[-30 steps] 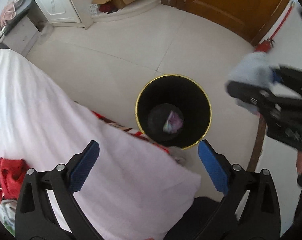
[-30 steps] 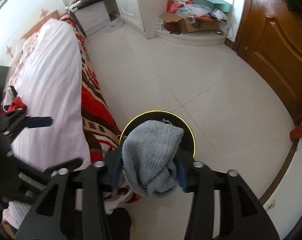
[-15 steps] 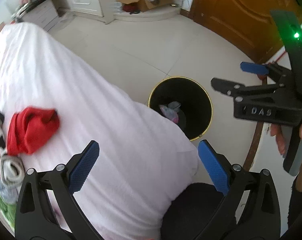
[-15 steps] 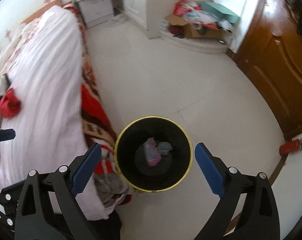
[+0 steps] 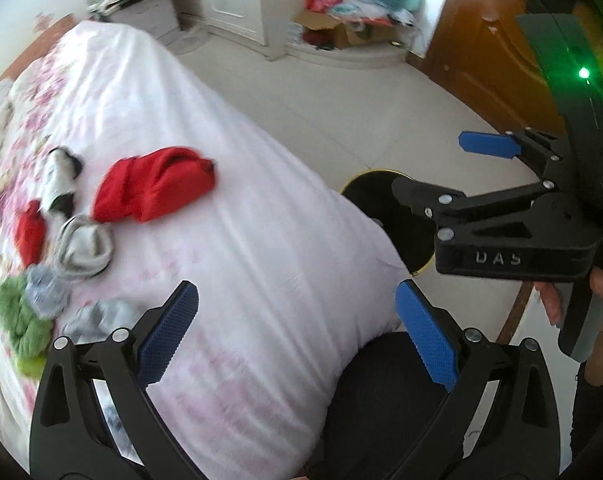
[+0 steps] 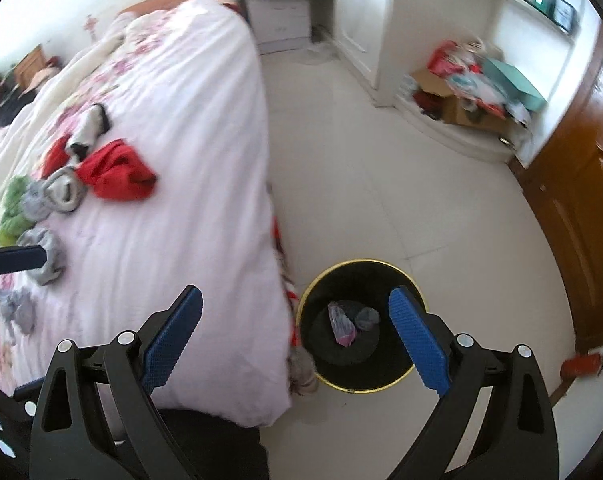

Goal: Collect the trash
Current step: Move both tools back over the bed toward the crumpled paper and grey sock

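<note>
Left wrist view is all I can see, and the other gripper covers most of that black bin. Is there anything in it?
Observer: Yes. In the right wrist view the bin holds a pinkish bag and a grey cloth at its bottom.
Operator: Did anything end up outside it?
Observer: A pale bundle sits right beside the bin, at the corner of the bed, on the floor as far as I can tell.
Operator: Anything else down there?
Observer: A red cylinder lies on the floor near the wooden door.
</note>
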A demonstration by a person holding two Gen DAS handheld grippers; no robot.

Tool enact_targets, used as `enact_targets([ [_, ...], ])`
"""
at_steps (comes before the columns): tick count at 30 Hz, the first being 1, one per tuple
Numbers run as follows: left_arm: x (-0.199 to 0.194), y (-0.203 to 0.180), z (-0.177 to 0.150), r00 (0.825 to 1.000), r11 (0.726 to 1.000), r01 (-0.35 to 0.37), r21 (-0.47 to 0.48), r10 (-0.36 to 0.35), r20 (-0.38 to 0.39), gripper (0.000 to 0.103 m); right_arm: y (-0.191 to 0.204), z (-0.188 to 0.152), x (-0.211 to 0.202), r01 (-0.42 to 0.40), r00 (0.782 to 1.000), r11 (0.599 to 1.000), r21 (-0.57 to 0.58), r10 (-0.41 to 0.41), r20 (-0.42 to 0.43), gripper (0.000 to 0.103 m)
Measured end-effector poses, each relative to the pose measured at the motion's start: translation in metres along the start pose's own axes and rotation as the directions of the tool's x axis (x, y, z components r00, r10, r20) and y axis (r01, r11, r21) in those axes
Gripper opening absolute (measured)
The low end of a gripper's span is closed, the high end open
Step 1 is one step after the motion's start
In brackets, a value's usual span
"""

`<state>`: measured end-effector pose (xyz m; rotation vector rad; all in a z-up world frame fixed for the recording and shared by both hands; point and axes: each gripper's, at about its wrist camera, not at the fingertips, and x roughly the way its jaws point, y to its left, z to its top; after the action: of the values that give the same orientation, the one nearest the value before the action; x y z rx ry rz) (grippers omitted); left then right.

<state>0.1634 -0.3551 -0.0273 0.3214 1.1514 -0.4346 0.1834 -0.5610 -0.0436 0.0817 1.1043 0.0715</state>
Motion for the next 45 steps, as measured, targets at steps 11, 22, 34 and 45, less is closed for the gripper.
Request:
enact_targets([
  [11, -0.033, 0.028, -0.029, 0.996, 0.987, -0.087, -0.134, 0.087, -0.003, 0.097, 0.059, -0.001, -0.008, -0.061, 0.998, 0.989, -0.137, 0.056, -0.039, 0.090],
  [22, -0.050, 0.049, -0.049, 0.993, 0.968, -0.121, -0.221, 0.122, -0.010, 0.097, 0.099, 0.004, -0.016, -0.069, 0.998, 0.967, -0.246, 0.067, -0.015, 0.090],
  [34, -0.061, 0.084, -0.082, 0.989, 0.930, -0.147, -0.337, 0.142, -0.038, 0.097, 0.152, 0.011, -0.013, -0.127, 0.991, 0.921, -0.369, 0.133, -0.008, 0.090],
  [45, -0.059, 0.117, -0.113, 0.989, 0.881, -0.145, -0.449, 0.136, -0.054, 0.097, 0.183, 0.021, -0.005, -0.170, 0.983, 0.886, -0.432, 0.182, -0.013, 0.090],
])
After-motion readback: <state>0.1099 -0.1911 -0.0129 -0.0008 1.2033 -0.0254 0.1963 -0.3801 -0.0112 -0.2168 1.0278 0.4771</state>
